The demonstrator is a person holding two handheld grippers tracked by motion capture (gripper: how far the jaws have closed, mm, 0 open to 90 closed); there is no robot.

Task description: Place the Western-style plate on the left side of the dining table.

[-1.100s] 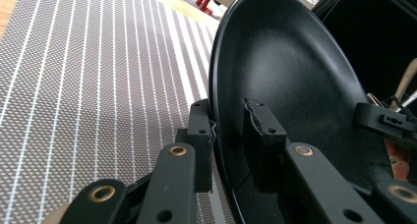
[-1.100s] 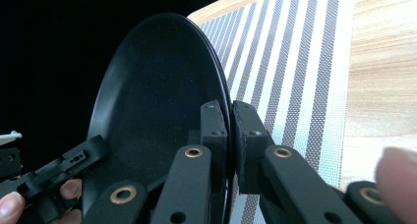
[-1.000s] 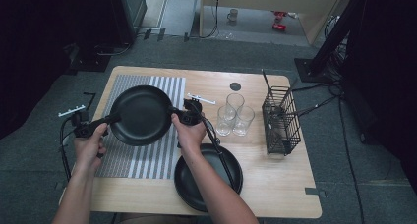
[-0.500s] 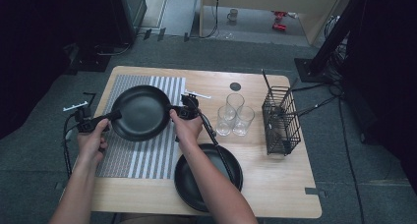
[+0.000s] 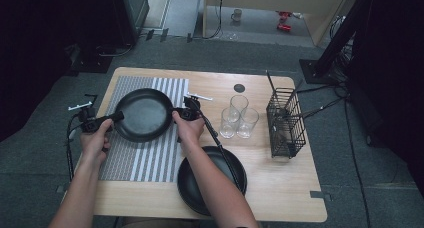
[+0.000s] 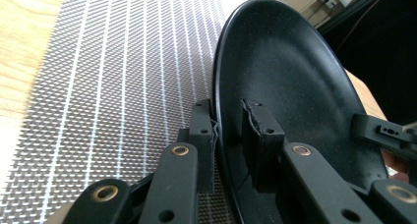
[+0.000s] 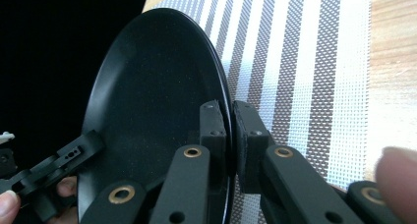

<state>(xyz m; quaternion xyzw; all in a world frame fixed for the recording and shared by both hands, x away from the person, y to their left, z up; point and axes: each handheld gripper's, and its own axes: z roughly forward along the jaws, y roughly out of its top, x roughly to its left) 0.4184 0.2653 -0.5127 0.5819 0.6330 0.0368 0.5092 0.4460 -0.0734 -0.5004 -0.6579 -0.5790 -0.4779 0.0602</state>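
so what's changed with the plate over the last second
The black plate, gripped at opposite rims by the left gripper and right gripper, has drifted slightly toward the table's far side over the striped mat. Both grips stay shut. The second plate, glasses and wire basket haven't moved.

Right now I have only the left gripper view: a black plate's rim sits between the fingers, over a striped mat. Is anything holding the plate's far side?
Observer: Yes. The right gripper has its fingers closed on the opposite rim of the black plate.
Operator: What else is on the table near the person?
Observer: A second black plate lies at the near edge, partly under the right forearm.
Operator: And off to the right?
Observer: Three clear glasses stand clustered between the striped mat and a black wire basket.
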